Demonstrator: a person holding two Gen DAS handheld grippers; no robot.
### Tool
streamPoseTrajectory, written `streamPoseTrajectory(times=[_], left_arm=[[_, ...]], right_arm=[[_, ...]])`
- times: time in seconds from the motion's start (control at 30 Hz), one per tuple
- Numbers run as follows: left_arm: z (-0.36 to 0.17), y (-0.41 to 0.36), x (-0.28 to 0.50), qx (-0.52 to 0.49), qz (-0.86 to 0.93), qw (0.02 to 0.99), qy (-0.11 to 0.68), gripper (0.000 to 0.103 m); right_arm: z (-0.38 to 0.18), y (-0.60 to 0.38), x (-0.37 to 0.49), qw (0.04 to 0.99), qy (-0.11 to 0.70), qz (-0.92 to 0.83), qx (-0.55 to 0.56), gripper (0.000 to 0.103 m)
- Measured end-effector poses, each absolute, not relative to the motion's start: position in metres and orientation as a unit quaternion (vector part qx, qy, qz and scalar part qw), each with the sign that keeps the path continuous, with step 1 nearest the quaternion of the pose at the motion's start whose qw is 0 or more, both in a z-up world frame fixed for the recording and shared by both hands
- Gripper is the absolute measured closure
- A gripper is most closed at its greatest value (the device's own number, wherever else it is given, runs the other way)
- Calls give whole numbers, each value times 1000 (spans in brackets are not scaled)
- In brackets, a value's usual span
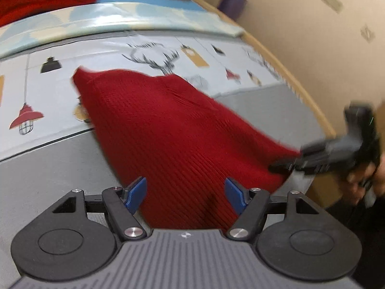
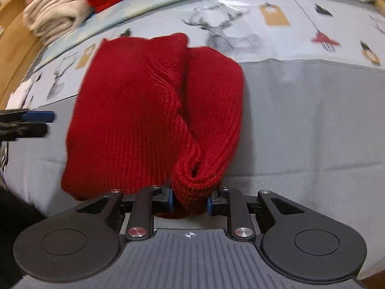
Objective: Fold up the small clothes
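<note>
Your left gripper (image 1: 185, 193) and right gripper (image 2: 189, 202) match: ribbed grey deck with a little crosshair mark at 12 o'clock, black round-ended plates at 3 and 9, silver screws on the black link arms, blue pads (image 1: 137, 192) lining the jaws.

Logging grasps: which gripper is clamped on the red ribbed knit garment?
The right gripper, pinching its bunched edge; the left gripper is open.

A home bedroom: a bed (image 2: 300, 110) with deer-and-lamp printed bedding (image 1: 149, 55), folded cream laundry (image 2: 53, 14) piled on it, beige wall (image 1: 312, 36) alongside.
</note>
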State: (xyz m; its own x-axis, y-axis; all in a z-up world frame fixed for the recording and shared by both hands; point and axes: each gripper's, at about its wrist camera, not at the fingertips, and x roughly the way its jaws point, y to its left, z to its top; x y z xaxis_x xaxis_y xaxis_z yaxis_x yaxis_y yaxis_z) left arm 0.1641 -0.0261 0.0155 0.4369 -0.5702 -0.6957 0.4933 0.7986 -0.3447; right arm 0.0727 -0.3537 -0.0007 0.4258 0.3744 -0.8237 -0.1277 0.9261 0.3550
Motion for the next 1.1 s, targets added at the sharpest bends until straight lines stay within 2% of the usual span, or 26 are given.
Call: streamPoseTrajectory(times=[0.17,0.33,0.53,0.67,0.73,0.87,0.93,1.1], left_arm=[[5,-40,159,-15,-336,837,432,29],[-35,-58,164,78,-299,809,500,29],[-39,-59,167,75,-297,807,506,30],[-37,-52,170,70,-298,805,509,29],[-33,-49,171,70,-295,810,502,29],[-24,-42,177,42,-283,825,488,29],[-19,-40,179,33,-276,833,478,29],[-7,-40,180,19,-259,857,445,29]], right_arm=[[26,-359,72,867,461,139,132,66],[40,-361,73,889,416,150,121,63],[43,-360,70,895,413,149,82,61],[41,-382,70,903,422,48,62,60],[44,-386,69,914,400,26,64,59],[54,-366,65,927,346,124,79,60],[46,-347,68,917,361,161,51,61],[-34,-321,100,840,528,111,-47,58]])
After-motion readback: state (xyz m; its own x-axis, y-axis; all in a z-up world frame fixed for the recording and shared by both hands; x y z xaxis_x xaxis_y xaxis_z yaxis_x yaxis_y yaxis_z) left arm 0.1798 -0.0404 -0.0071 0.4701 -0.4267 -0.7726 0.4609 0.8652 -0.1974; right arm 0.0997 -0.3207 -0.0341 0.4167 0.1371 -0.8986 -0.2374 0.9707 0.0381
